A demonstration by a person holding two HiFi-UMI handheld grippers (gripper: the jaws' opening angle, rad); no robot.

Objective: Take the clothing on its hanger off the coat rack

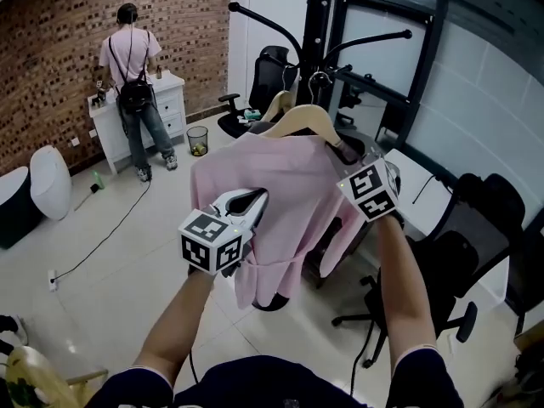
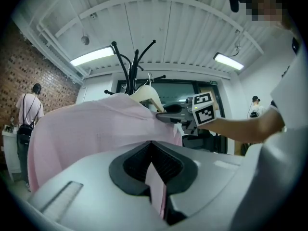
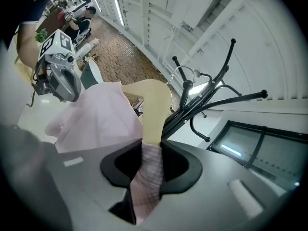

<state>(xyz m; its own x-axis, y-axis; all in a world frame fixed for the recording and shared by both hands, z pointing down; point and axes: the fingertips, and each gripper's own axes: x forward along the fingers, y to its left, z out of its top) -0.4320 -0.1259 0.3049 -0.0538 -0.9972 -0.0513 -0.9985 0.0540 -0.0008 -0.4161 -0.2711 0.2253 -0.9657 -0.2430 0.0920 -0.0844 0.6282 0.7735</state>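
A pink shirt point(image 1: 280, 194) hangs on a wooden hanger point(image 1: 297, 119) in front of the black coat rack point(image 1: 319, 24). The hanger's metal hook point(image 1: 319, 79) is close to the rack's arms; I cannot tell whether it rests on one. My left gripper point(image 1: 255, 201) is shut on the shirt's fabric point(image 2: 156, 186) at its left side. My right gripper point(image 1: 347, 155) is shut on the hanger's right arm point(image 3: 156, 109), with pink cloth point(image 3: 147, 177) pinched between pads and wood. The left gripper view shows the right gripper point(image 2: 166, 115) at the shoulder.
A person point(image 1: 132, 66) stands at a white cabinet point(image 1: 170, 100) by the brick wall. A small bin point(image 1: 197, 140) and a black office chair point(image 1: 268, 79) sit behind the rack. Two more black chairs point(image 1: 463, 253) stand at the right. A cable point(image 1: 110, 232) runs across the tiled floor.
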